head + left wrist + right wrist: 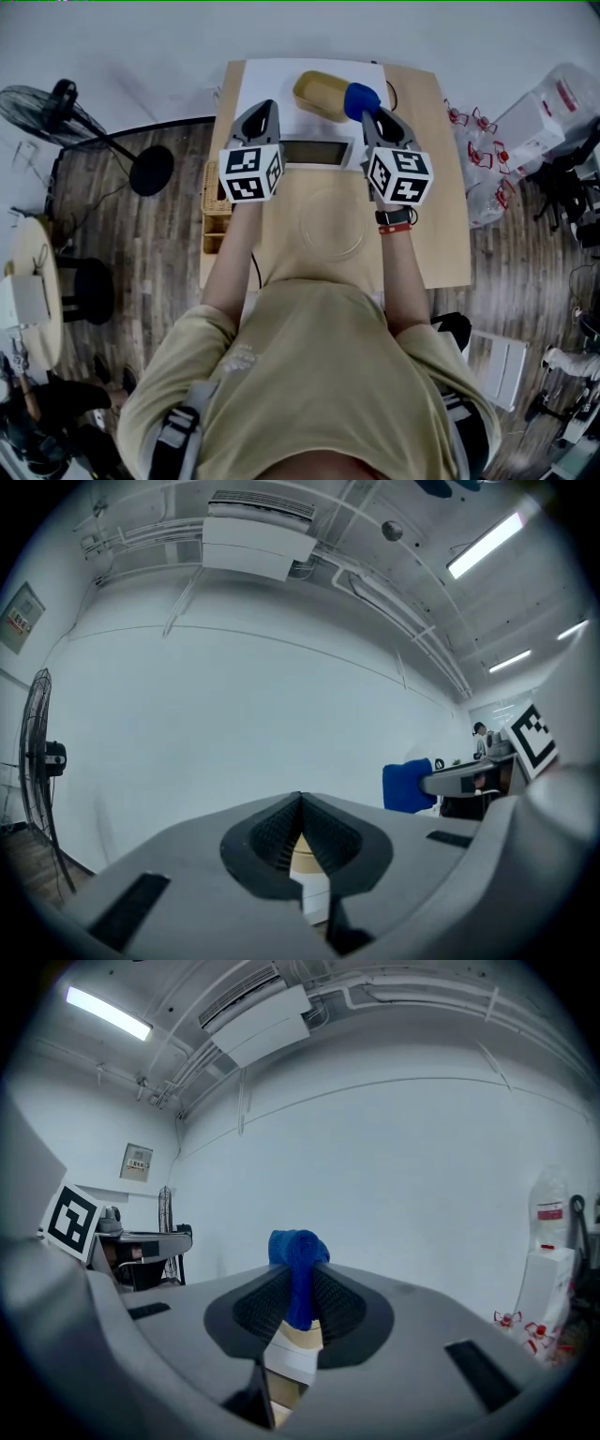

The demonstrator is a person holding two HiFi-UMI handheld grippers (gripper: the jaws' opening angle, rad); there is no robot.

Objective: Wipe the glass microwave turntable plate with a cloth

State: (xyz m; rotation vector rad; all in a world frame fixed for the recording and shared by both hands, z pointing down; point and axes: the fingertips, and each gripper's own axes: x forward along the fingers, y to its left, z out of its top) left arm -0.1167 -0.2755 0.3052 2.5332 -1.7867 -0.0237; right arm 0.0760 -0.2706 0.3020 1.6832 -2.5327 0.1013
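The clear glass turntable plate (pixel 330 223) lies flat on the wooden table (pixel 441 187), between my forearms. My right gripper (pixel 372 111) is held up above the table's far side, shut on a blue cloth (pixel 362 99); in the right gripper view the blue cloth (pixel 298 1267) sticks up from between the closed pads. My left gripper (pixel 263 112) is raised at the same height to the left, shut with nothing between its jaws; its meeting pads (pixel 300 841) show in the left gripper view. Both grippers point at the white wall.
A white microwave (pixel 314 127) stands at the table's far end with a yellow bowl (pixel 322 95) on top. A wooden rack (pixel 215 216) hangs at the table's left edge. A fan (pixel 56 112) stands on the floor to the left, bags and boxes (pixel 525 131) to the right.
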